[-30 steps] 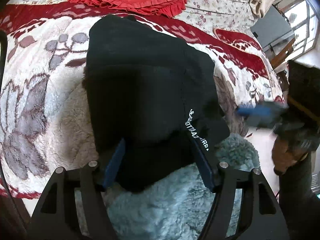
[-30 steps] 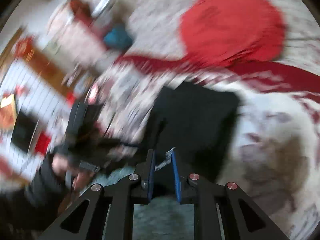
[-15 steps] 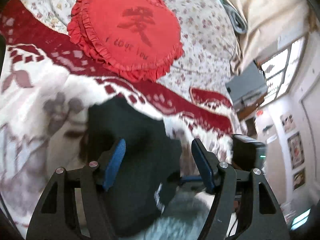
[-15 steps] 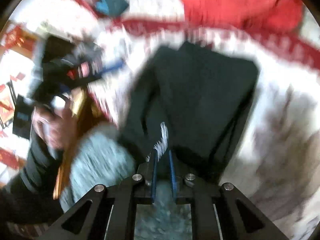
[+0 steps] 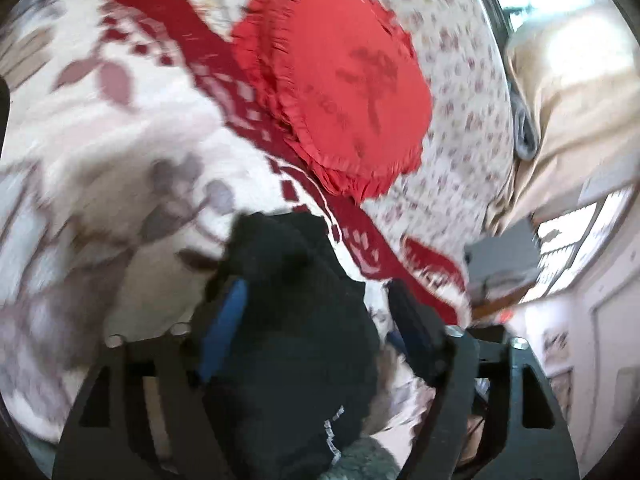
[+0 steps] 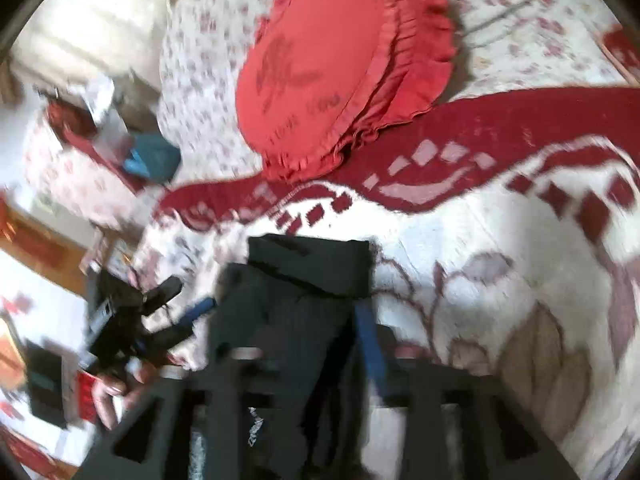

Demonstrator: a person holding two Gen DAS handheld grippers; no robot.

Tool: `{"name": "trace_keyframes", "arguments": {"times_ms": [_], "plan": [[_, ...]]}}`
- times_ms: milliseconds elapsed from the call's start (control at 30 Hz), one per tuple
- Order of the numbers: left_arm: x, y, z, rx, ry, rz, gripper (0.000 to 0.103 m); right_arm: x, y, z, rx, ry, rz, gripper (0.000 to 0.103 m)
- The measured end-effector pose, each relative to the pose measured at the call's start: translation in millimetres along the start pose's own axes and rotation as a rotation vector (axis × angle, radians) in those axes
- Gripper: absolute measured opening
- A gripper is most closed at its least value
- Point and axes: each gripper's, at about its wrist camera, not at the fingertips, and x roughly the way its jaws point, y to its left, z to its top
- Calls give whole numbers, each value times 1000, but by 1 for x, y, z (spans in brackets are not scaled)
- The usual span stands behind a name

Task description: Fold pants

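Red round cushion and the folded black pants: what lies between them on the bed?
In both wrist views, only blanket lies between the red cushion and the black pants: its dark red patterned band, then white pile.

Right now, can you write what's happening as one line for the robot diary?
step: fold pants | pants: folded black bundle on blanket | right gripper: jaws just opened, pants between, no grip | left gripper: open over pants | red pillow: behind

1. Left wrist view looks forward and down from close above the pants [image 5: 288, 320], toward the red cushion [image 5: 340, 96].
2. Right wrist view faces likewise; both share pants [image 6: 296, 304] and cushion [image 6: 336, 60].
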Motion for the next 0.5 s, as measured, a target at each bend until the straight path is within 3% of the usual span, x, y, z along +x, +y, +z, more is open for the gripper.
{"name": "trace_keyframes", "arguments": {"times_ms": [33, 100, 200, 267, 333, 433, 467, 500], "plan": [[0, 6, -3, -25, 22, -9, 74, -1, 2, -6, 19, 6, 35, 58], [6, 13, -5, -58, 74, 7, 74, 9, 4, -18, 54, 72, 99, 58], [9, 13, -5, -50, 100, 71, 75, 33, 1, -34, 77, 159, 71, 59], [17, 13, -5, -23, 133, 107, 78, 35, 1, -37, 50, 129, 90, 59], [25, 23, -6, -48, 190, 89, 80, 38, 5, -37, 18, 122, 121, 59], [26, 26, -3, -63, 173, 52, 82, 48, 12, -34, -59, 131, 139, 54], [26, 26, -4, -60, 167, 53, 82, 50, 10, -34, -65, 131, 148, 49], [26, 23, -3, -49, 158, 59, 68, 50, 9, -33, -76, 126, 158, 46]]}}
